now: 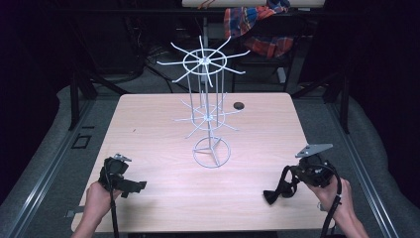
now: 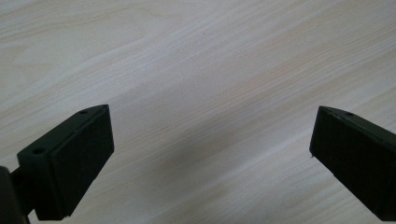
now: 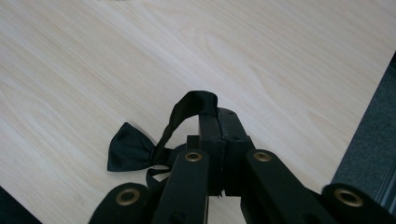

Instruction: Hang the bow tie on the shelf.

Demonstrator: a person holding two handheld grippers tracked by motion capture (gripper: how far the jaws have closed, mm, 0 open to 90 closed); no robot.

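On the bench [image 1: 148, 124], near its right front corner, the right gripper [image 3: 218, 122] squeezes a black bow tie's [image 3: 130, 149] strap. Over at the left front, the left gripper [image 2: 210, 140] points down, jaws wide apart.

Rack [image 1: 208, 99]: we see it standing on the table [image 1: 148, 129], midway between the left and right edges, nearer the far edge.
Disc [image 1: 238, 105]: we find it on the table near the far edge, just right of the rack.
Left gripper [image 1: 130, 187]: over the near left corner.
Right gripper [image 1: 297, 179]: by the near right corner.
Bow tie [image 1: 273, 195]: we place it left of the right gripper, near the near edge.
Cloth [image 1: 257, 25]: behind the table, beyond its far edge, to the right.
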